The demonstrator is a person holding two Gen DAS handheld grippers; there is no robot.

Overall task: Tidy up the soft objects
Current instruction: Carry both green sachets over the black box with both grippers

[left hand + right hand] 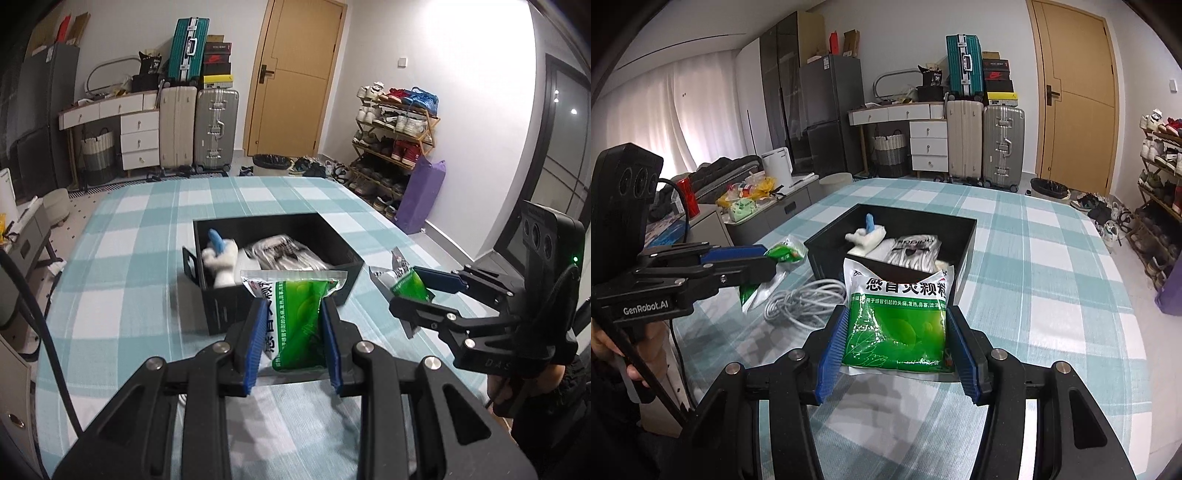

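Note:
Each gripper is shut on a green and white soft packet. My left gripper (291, 325) holds one packet (295, 317) just in front of the black box (280, 306); it also shows in the right wrist view (764, 264) with its packet (785, 253). My right gripper (895, 343) holds the other packet (897, 321) at the box's near wall (964, 266); it shows in the left wrist view (424, 291) with its packet (410, 286). The box holds a white plush toy with a blue part (219, 254) and a striped bag (916, 247).
The box stands on a table with a teal checked cloth (147, 236). A coil of white cable (805, 299) lies left of the box. Suitcases (197, 125), drawers, a door and a shoe rack (391, 147) stand beyond the table.

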